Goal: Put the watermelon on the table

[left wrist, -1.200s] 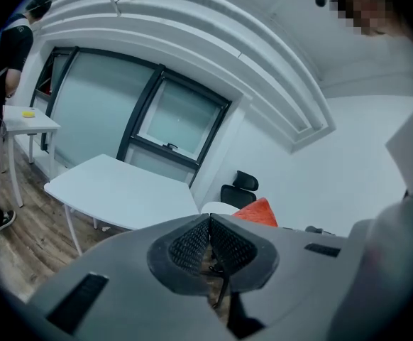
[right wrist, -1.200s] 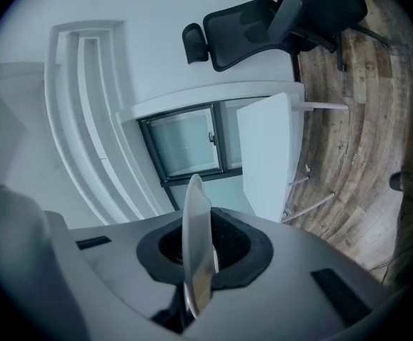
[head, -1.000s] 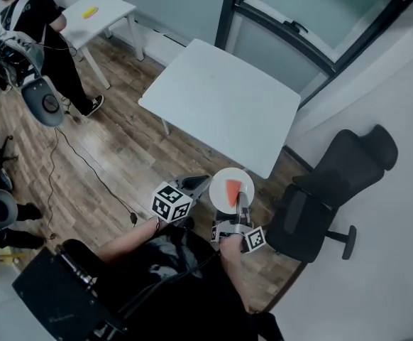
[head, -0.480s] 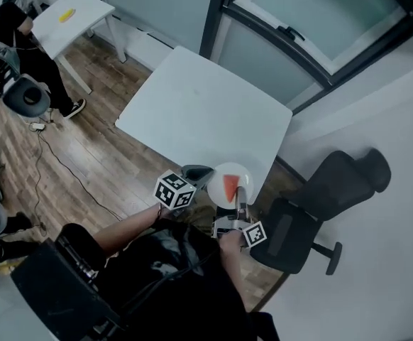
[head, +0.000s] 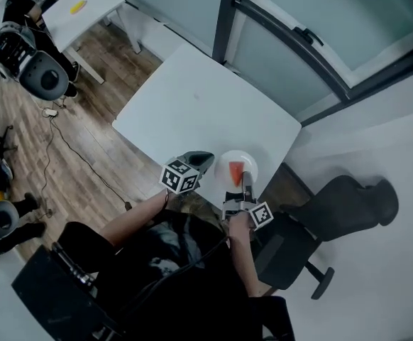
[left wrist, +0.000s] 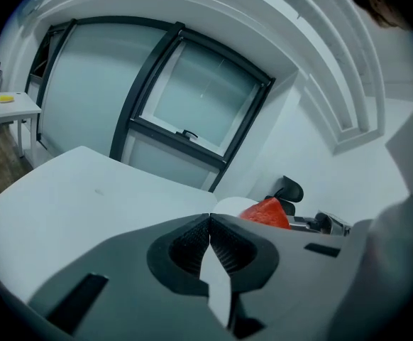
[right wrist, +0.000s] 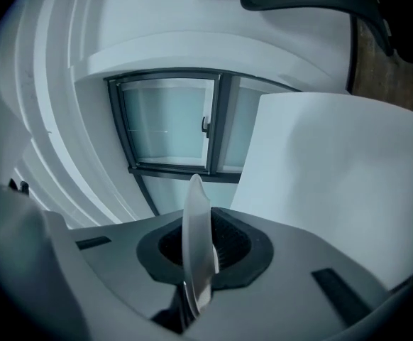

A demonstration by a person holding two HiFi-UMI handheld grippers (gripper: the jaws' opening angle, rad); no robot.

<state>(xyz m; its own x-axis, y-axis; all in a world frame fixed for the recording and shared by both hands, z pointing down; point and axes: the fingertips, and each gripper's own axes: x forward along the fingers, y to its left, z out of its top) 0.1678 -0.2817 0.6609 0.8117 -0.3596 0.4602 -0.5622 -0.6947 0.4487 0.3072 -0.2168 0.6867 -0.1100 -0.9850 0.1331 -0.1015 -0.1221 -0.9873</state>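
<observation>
Watermelon (head: 235,170) on plate (head: 223,162), at table (head: 206,112) edge

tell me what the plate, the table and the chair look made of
The plate is thin, smooth and white, probably plastic: its edge looks slim side-on. The table has a matte white top without grain, likely laminate or painted board. The chair is black and matte, fabric or mesh; cannot tell which.

No words, numbers or signs can be read anywhere here. The marker cube (head: 180,177) on the left and the one on the right (head: 260,215) show only black and white squares, not letters.
</observation>
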